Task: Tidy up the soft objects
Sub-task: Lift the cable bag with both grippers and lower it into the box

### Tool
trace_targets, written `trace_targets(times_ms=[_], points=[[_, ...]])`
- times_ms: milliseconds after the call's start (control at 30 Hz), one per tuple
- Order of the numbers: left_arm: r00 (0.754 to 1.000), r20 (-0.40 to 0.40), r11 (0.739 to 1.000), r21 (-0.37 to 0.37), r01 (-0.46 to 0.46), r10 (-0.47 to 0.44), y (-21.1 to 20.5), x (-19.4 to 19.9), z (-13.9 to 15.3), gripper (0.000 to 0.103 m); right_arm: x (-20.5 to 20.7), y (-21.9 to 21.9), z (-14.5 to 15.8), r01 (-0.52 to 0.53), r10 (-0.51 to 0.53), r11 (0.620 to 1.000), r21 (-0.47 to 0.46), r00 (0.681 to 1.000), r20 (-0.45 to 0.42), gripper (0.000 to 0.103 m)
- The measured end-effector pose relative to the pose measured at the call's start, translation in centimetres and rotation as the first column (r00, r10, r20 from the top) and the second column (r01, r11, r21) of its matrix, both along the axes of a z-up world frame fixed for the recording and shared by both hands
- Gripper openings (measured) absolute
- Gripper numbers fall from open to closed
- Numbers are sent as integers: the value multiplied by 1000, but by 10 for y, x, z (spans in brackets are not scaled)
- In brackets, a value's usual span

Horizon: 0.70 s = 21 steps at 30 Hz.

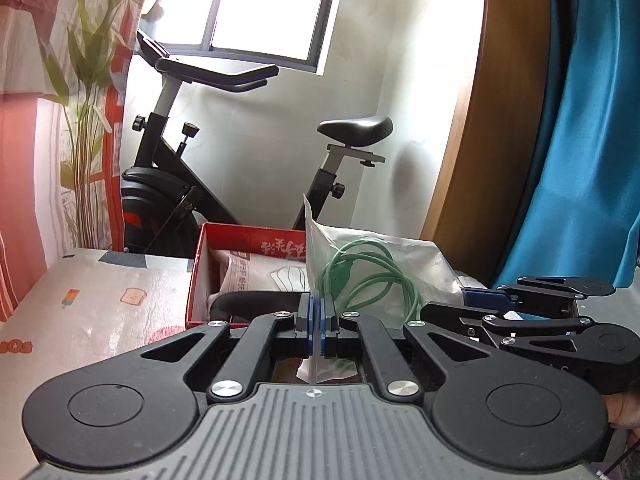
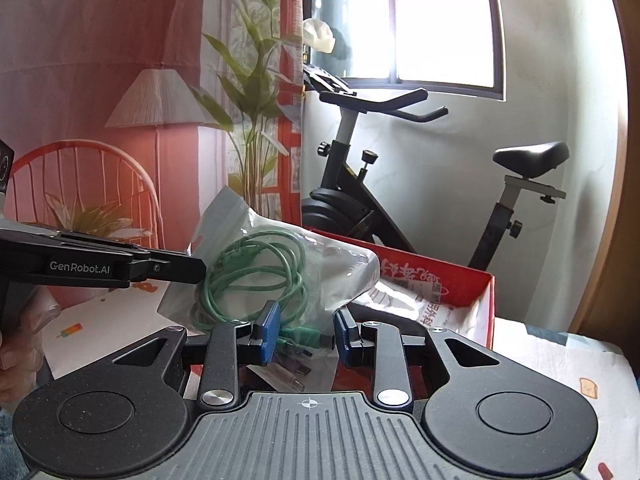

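A clear plastic bag (image 1: 380,256) with a coiled green cable (image 1: 360,276) inside hangs in the air between both grippers, in front of an open red box (image 1: 248,236). My left gripper (image 1: 318,312) is shut on the bag's thin upright edge. My right gripper (image 2: 306,334) pinches the bag's (image 2: 340,268) lower part, with the cable's (image 2: 256,272) plugs between its blue pads. In the right wrist view the left gripper (image 2: 196,268) reaches in from the left. The right gripper (image 1: 484,300) shows at the right of the left wrist view.
The red box (image 2: 440,276) holds a white printed package (image 2: 420,304) and stands on a cartoon-patterned cloth surface (image 1: 100,300). A black exercise bike (image 1: 180,184) stands behind by the window. A blue cloth (image 1: 580,140) hangs on the right, a printed curtain (image 1: 60,100) on the left.
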State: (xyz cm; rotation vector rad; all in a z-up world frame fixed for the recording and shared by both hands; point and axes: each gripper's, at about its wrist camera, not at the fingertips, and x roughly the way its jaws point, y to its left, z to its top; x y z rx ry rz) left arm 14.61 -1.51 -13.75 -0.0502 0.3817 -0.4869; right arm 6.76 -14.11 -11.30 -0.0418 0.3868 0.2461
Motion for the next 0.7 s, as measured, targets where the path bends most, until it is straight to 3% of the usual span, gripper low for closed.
trace_targets(times_ms=[167,433,700], points=[[1000,30,1000,14,1,-2,-5,17,12,4,24,-6,16,-9,8,1000,4,1000,5,27],[1000,11,999,34,15,-16,-14,72,18,4,75,-23,28,-3,3,1000,-2,1000,-25,27],[992,-124,1000,25,2,1,-25,127,-1,4,128,-39,18,18,-19,1000,-8,996,-90,27]])
